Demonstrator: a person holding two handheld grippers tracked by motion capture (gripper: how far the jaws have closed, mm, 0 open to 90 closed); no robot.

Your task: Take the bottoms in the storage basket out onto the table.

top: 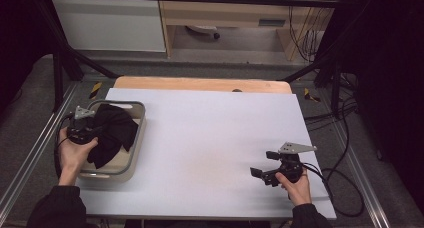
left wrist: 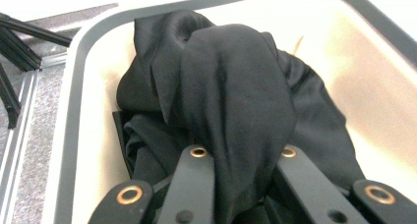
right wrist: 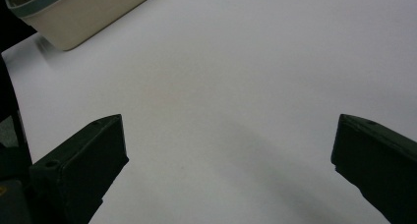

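At the left edge of the table (top: 210, 133) stands a cream tub (top: 137, 138) with a grey rim, and a black cloth (top: 112, 130) is heaped inside it, one fold spilling toward the tub's right wall. The left gripper (top: 92, 130) is down in the tub from its left side, the hand (top: 75, 155) wrapped round its body. In the left gripper view the two jaws stand close on either side of a thick ridge of the cloth (left wrist: 231, 101), pinching it between them, with the fabric bunched and rising up from the grip. That hold looks chosen to take a good fold at the top of the heap, so the whole cloth would come along when lifted out of the tub (left wrist: 83, 86) rather than slipping free.

The middle of the table is bare white sheet, which seems the likely place to lay the cloth.

Near the right, close to the near edge, the right gripper (top: 257, 174) is held low over the sheet, pointing left toward the tub, well apart from it. In the right gripper view its jaws are spread wide with nothing between them, just the sheet (right wrist: 236, 86) and a corner of the tub (right wrist: 74, 17) far off. It seems parked ready to catch a free edge of the cloth once it is out.
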